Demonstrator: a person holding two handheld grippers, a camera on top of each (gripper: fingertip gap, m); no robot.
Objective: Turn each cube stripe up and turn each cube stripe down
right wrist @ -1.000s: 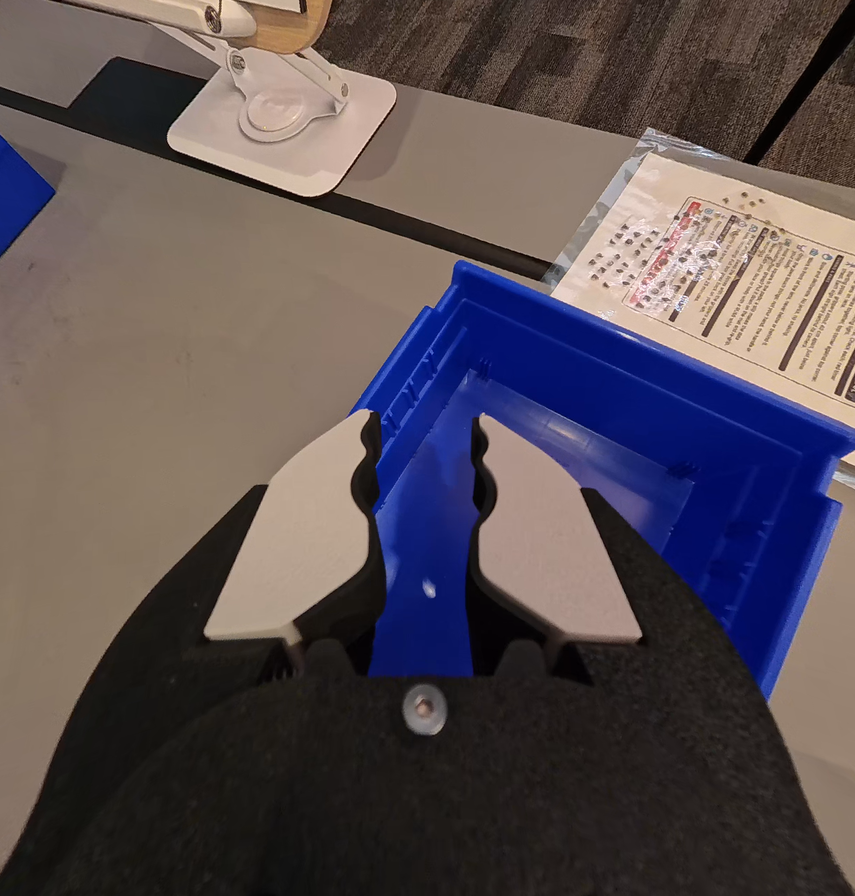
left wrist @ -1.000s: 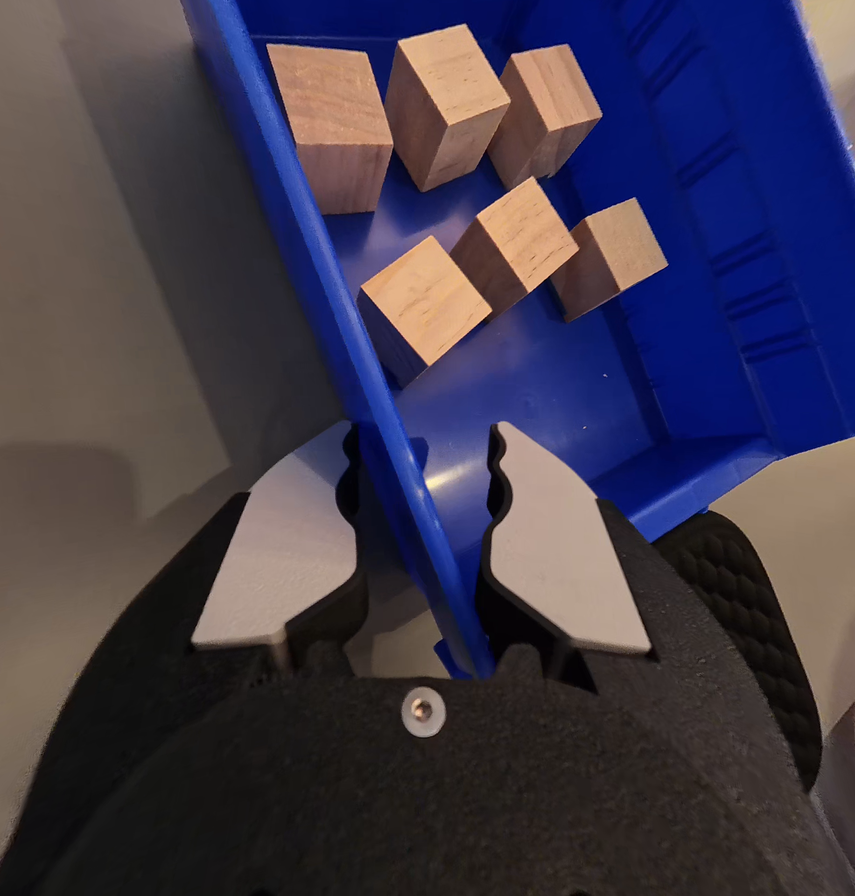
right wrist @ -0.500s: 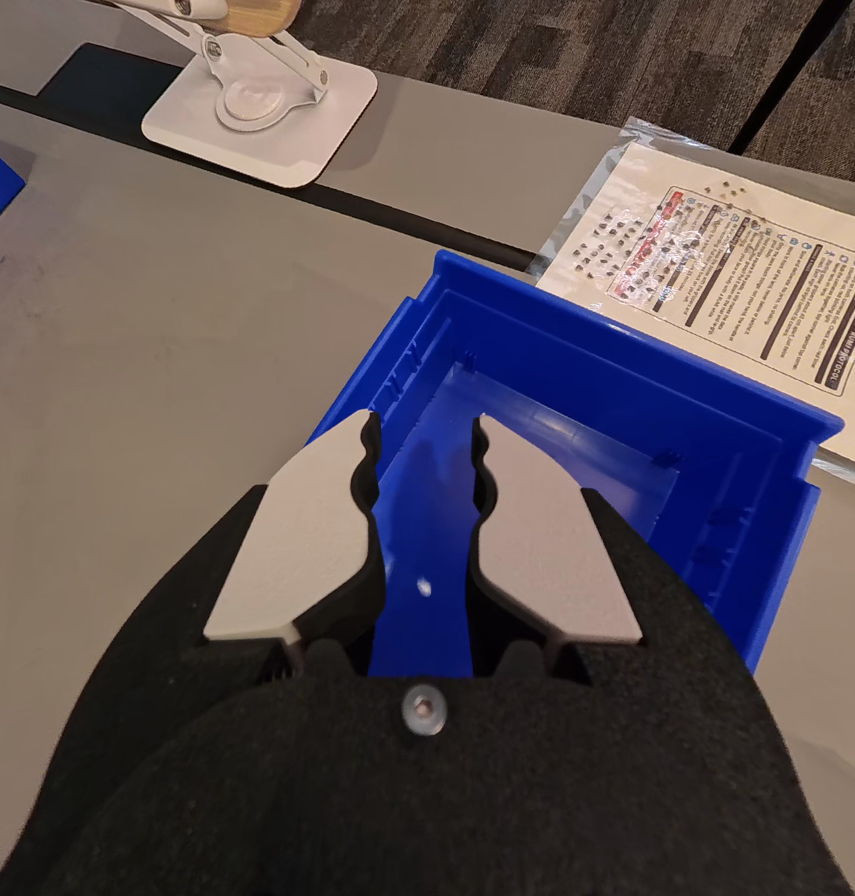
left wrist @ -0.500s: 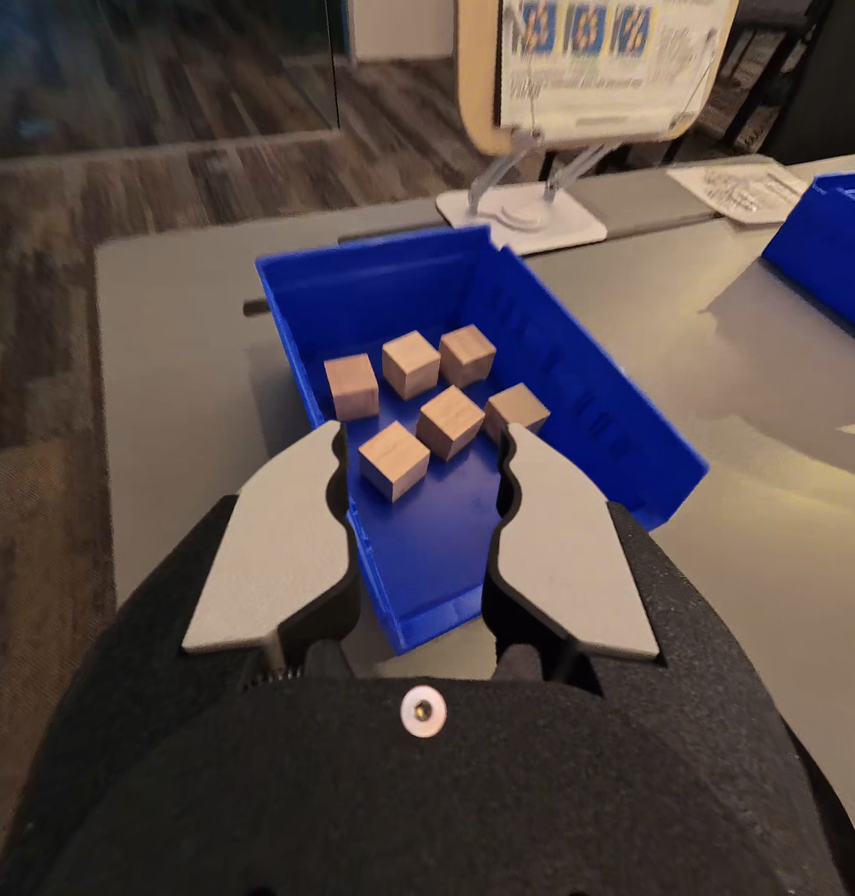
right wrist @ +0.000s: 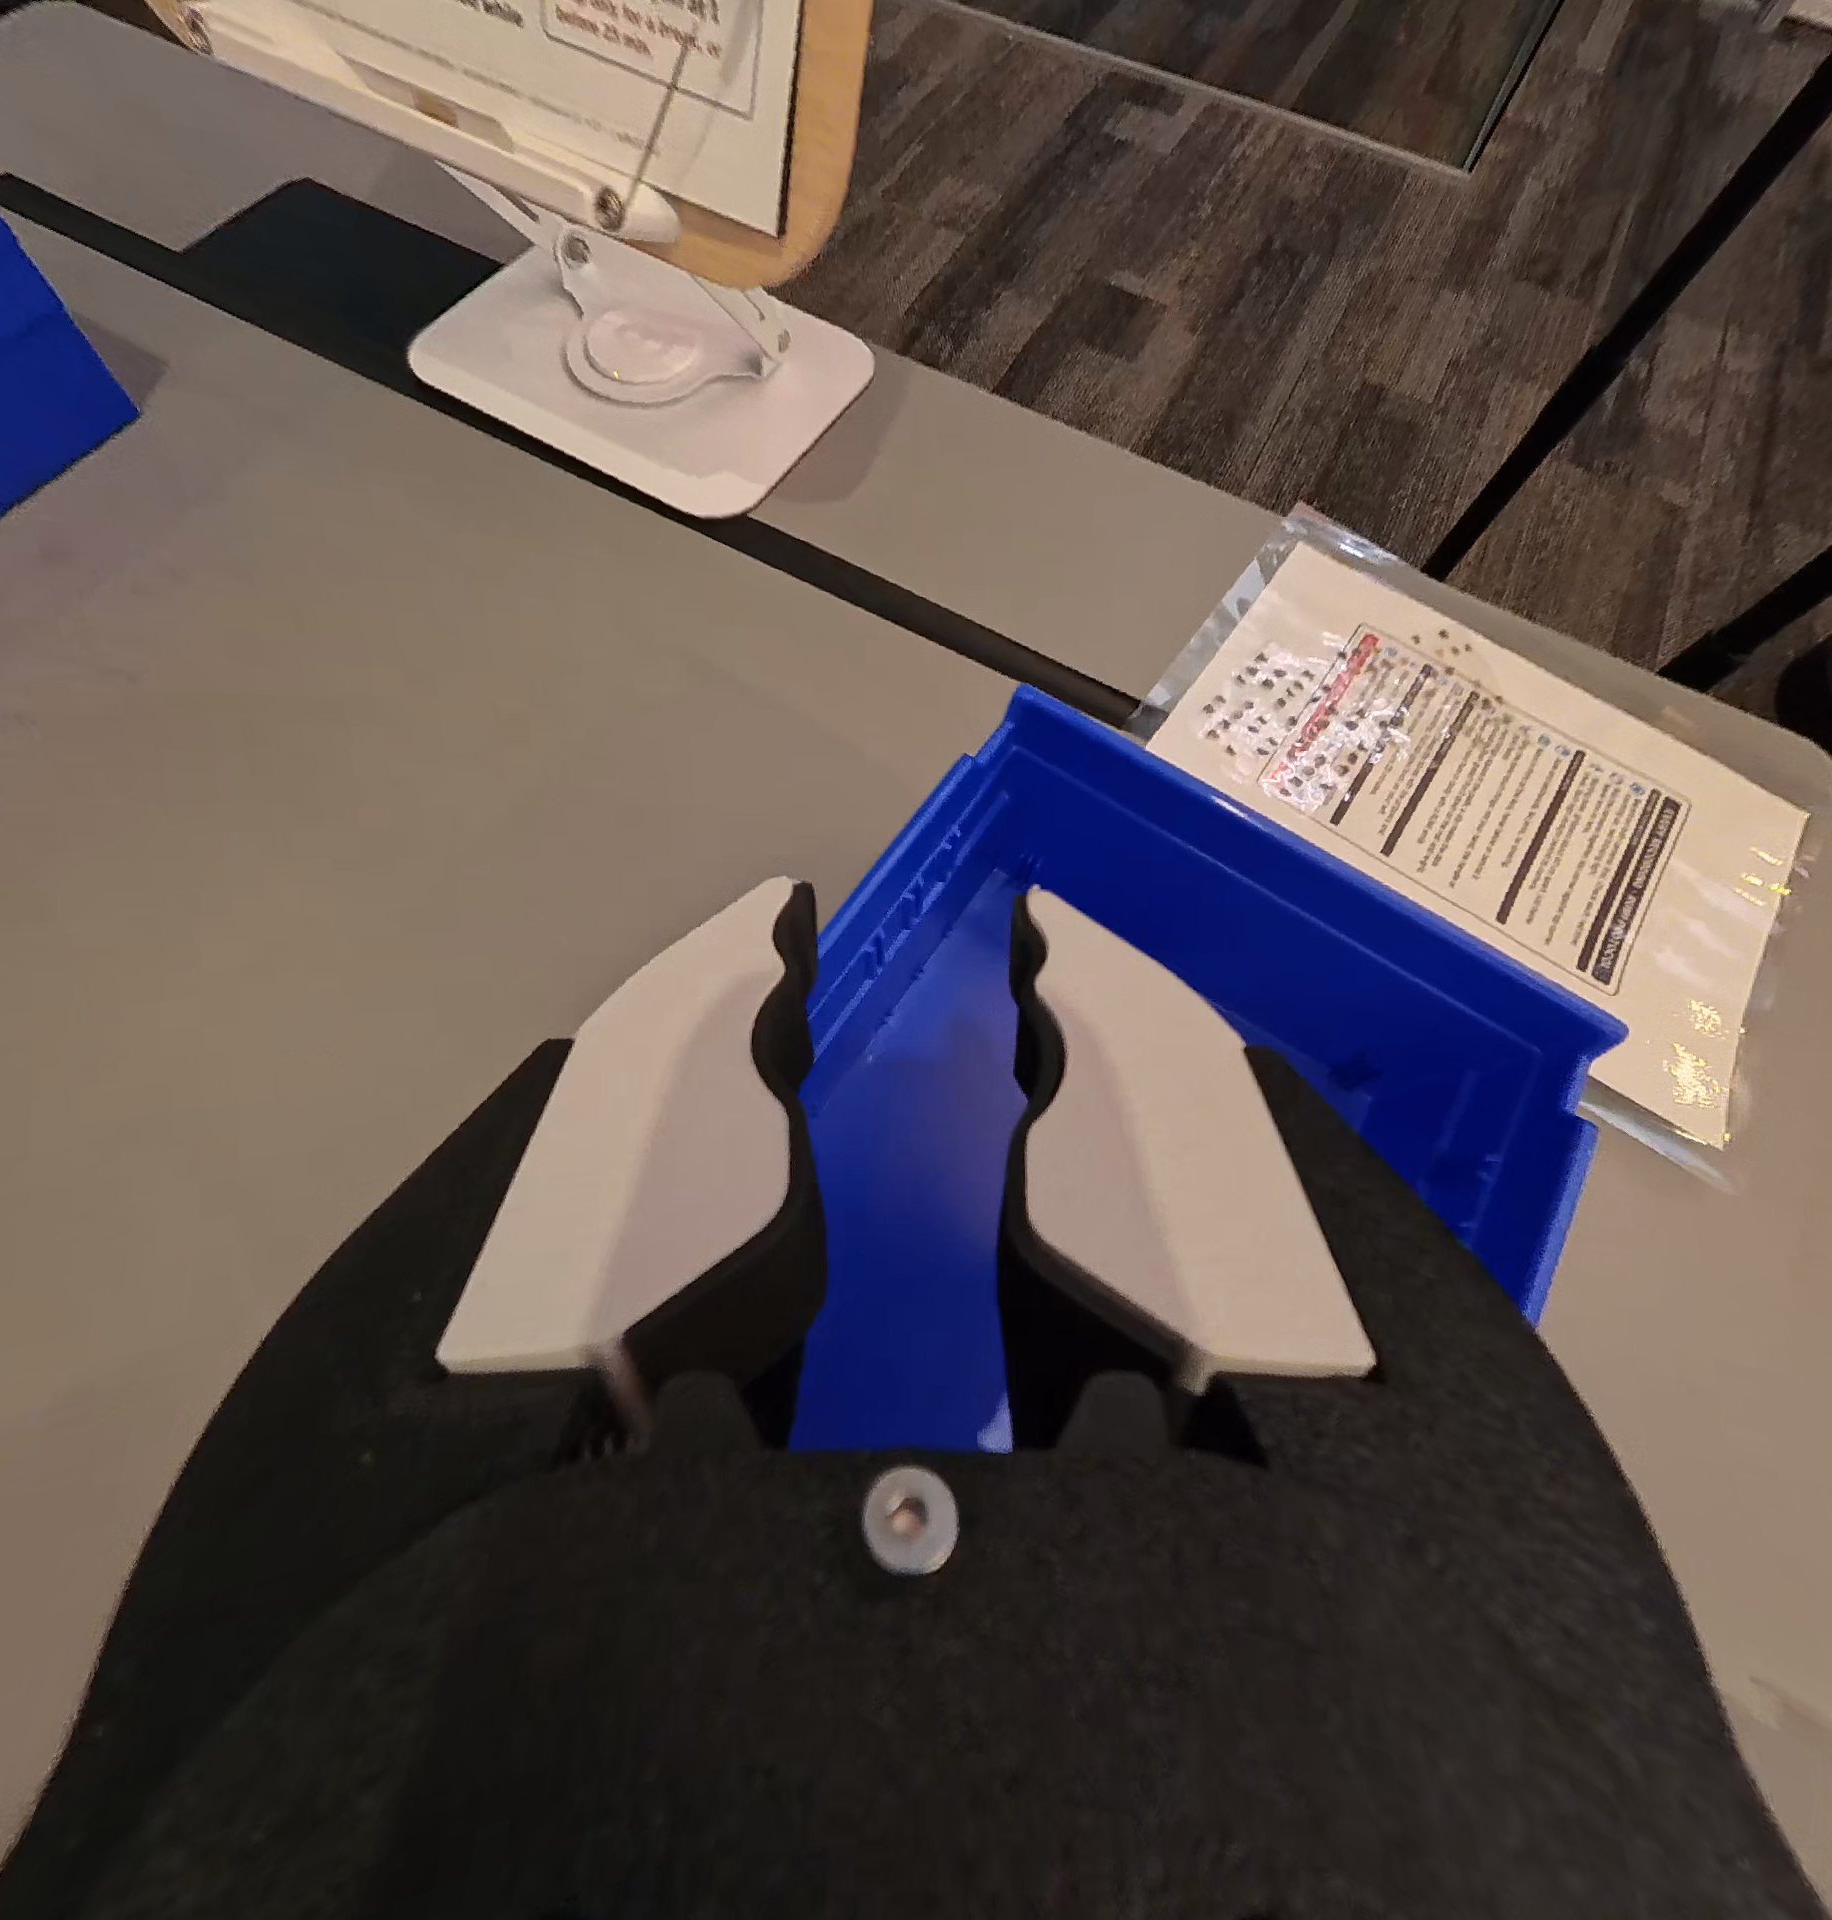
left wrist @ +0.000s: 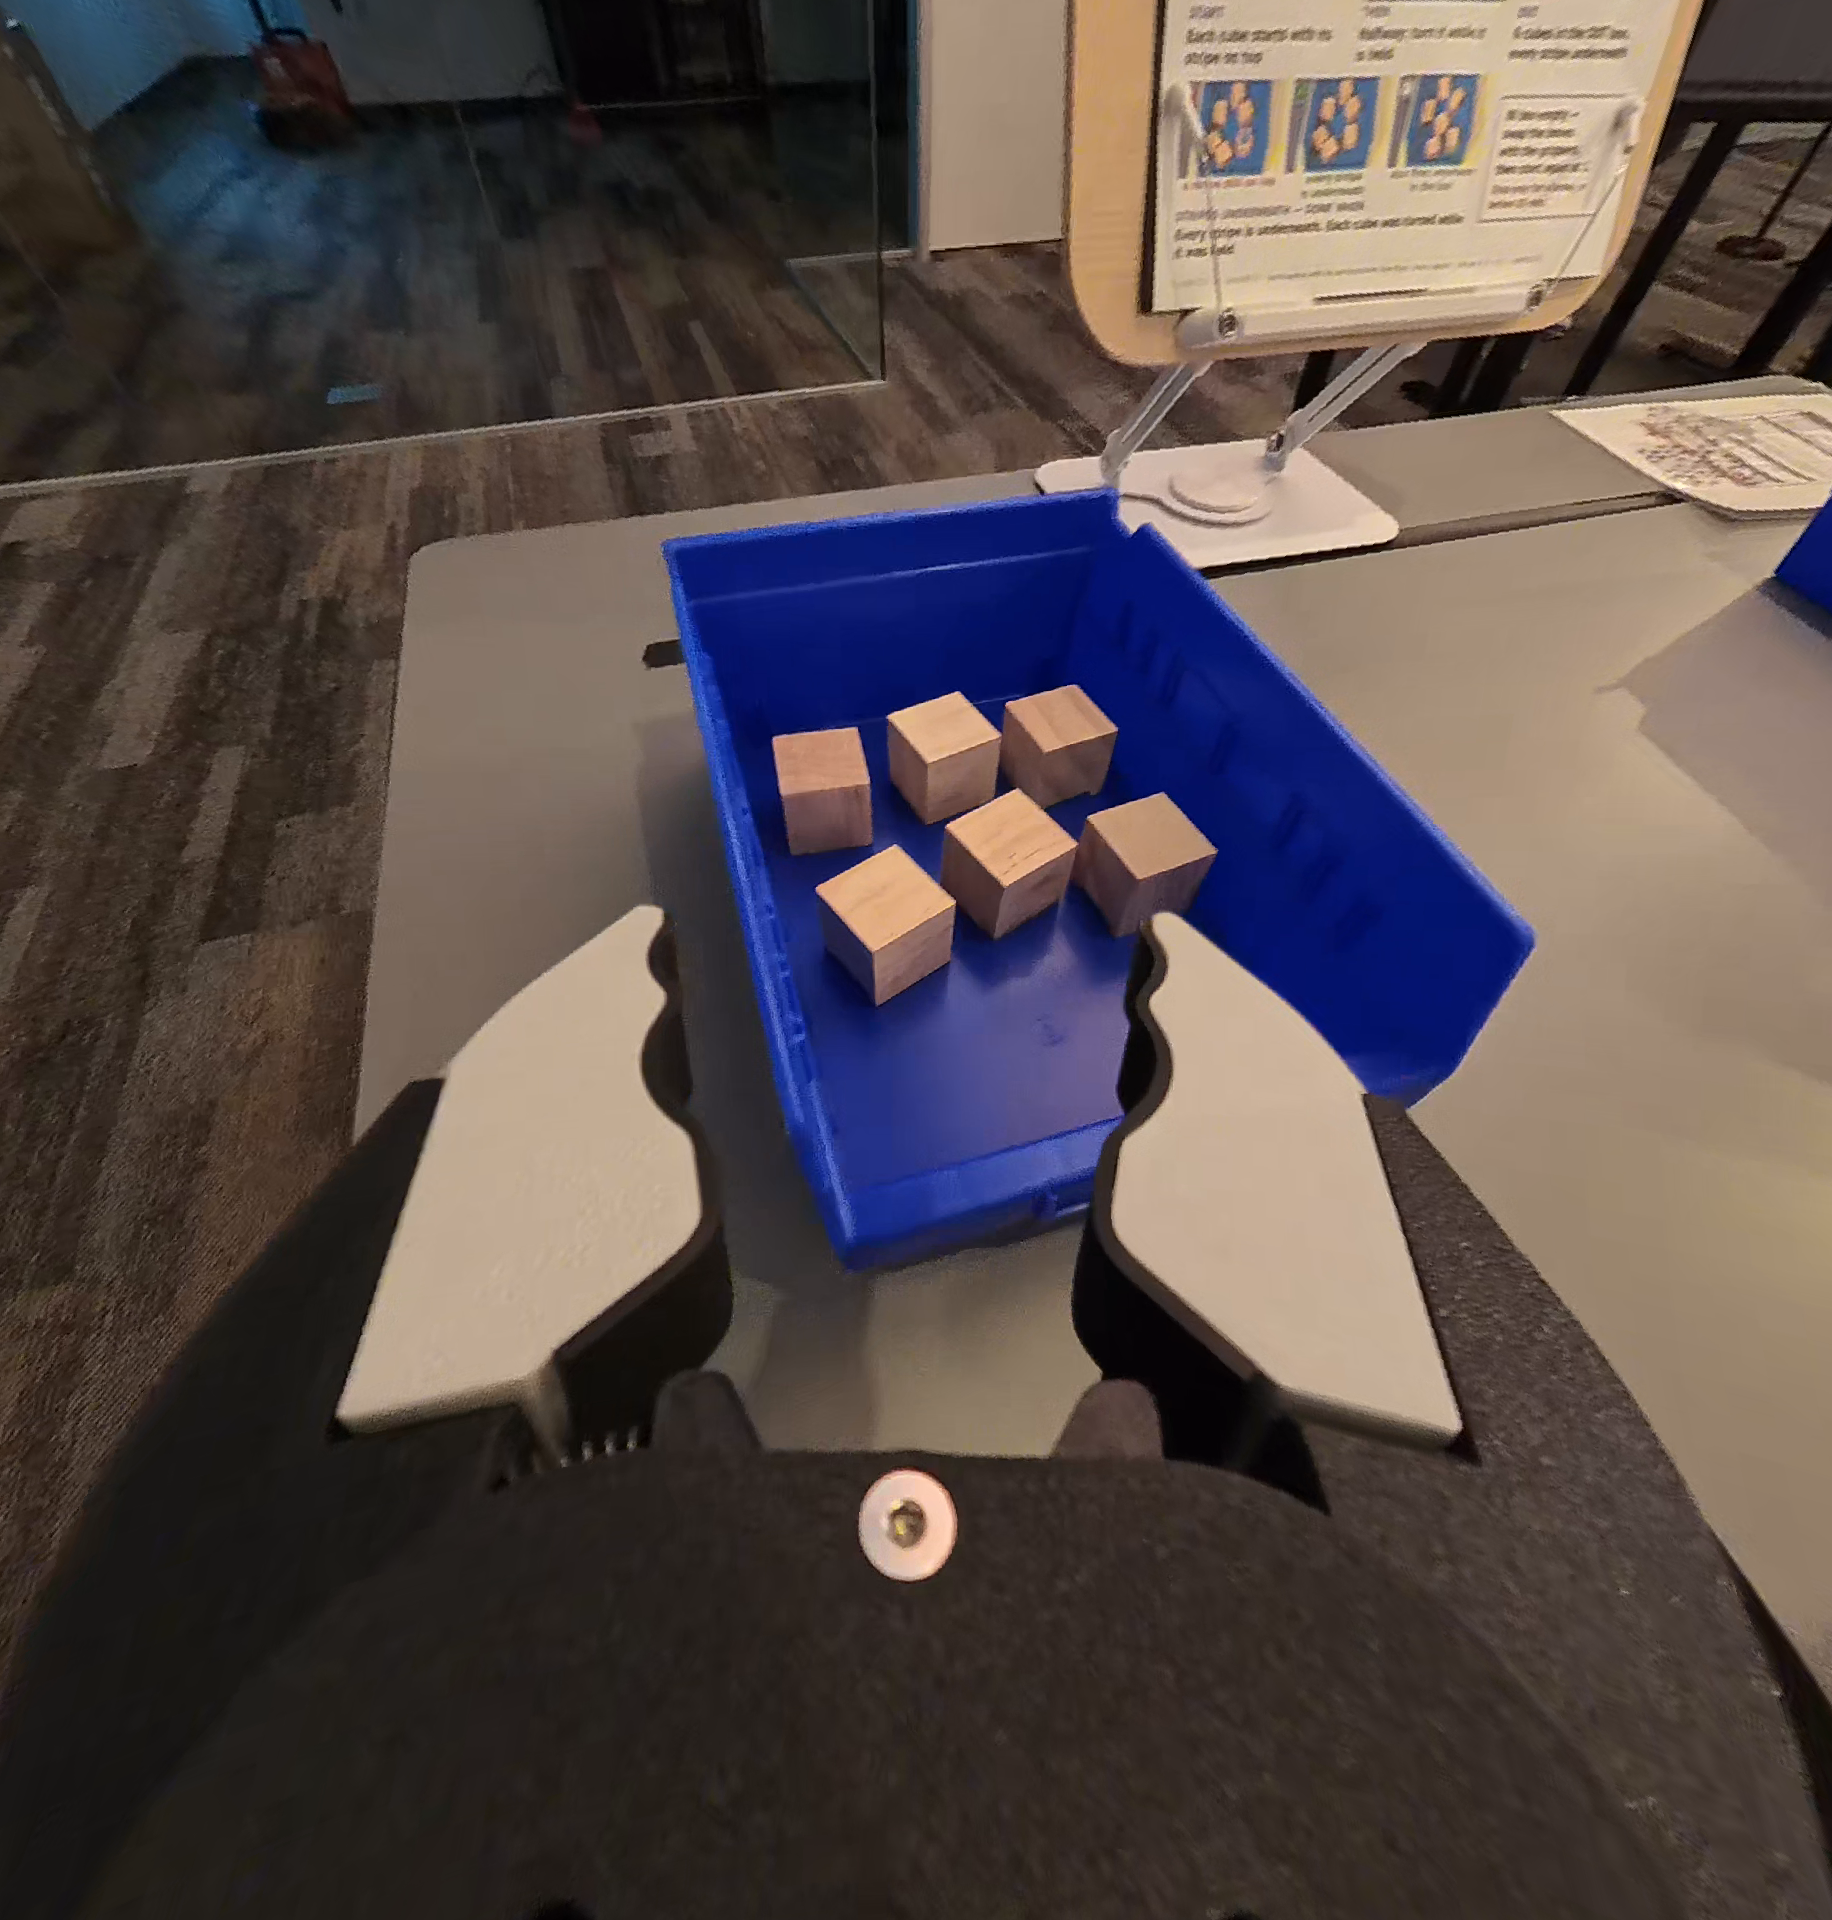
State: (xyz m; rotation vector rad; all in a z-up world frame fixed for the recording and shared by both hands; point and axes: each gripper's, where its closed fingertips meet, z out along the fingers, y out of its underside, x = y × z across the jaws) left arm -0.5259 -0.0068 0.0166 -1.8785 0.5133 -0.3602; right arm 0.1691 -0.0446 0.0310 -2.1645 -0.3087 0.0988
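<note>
Several plain wooden cubes [left wrist: 1005,857] sit in a blue bin [left wrist: 1307,810] on the grey table [left wrist: 527,727] in the left wrist view. No stripe shows on any visible face. My left gripper [left wrist: 907,925] is open and empty, raised above and in front of the bin's near end. My right gripper [right wrist: 912,899] is open and empty, held over a second blue bin [right wrist: 1255,935]; no cubes show in the visible part of that bin.
A tablet-like stand [left wrist: 1234,499] with an instruction sheet stands at the back of the table [right wrist: 642,384]. A laminated paper sheet [right wrist: 1514,831] lies behind the second bin. The table's left edge [left wrist: 392,790] drops to wood-pattern floor.
My left gripper has pulled up and back from the bin's side wall and opened wider. My right gripper has risen and tilted up a little over its bin.
</note>
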